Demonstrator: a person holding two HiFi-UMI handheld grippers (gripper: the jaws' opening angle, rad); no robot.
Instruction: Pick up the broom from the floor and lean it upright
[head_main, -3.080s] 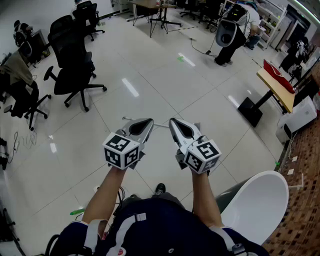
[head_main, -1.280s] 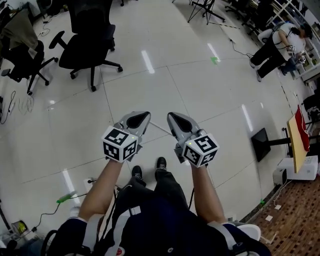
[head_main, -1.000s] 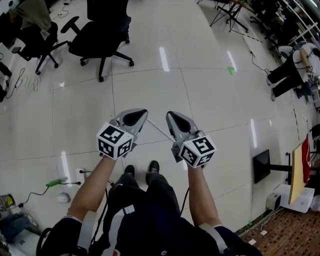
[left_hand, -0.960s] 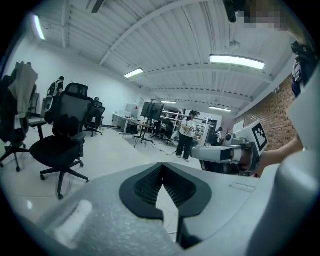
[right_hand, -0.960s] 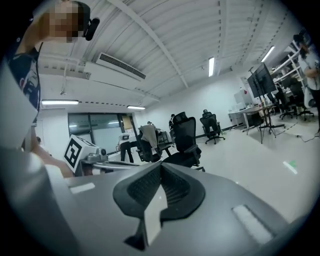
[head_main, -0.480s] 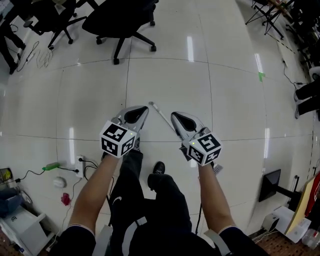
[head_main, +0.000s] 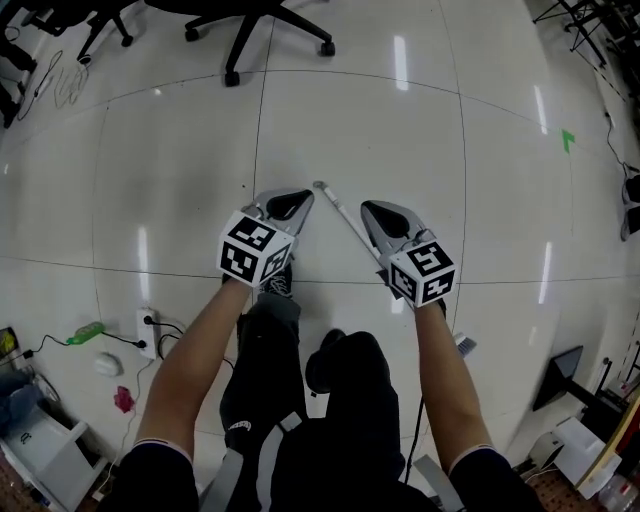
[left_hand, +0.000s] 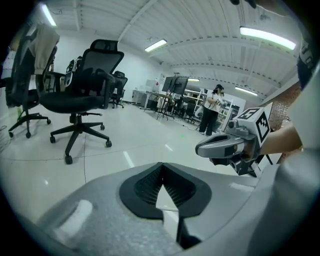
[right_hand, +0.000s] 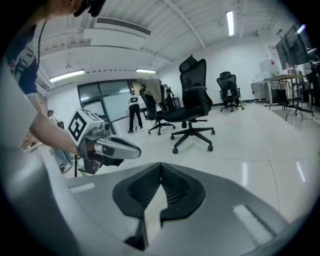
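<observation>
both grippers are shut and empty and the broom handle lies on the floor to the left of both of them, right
Not quite: the head view shows the broom handle lying on the floor between the left gripper and the right gripper, not left of both. Both are shut and empty.

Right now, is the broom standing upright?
No, the broom lies flat on the floor.

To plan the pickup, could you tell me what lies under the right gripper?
The white broom handle lies on the floor and passes beneath the right gripper. The gripper and forearm cover most of its remaining length.
</observation>
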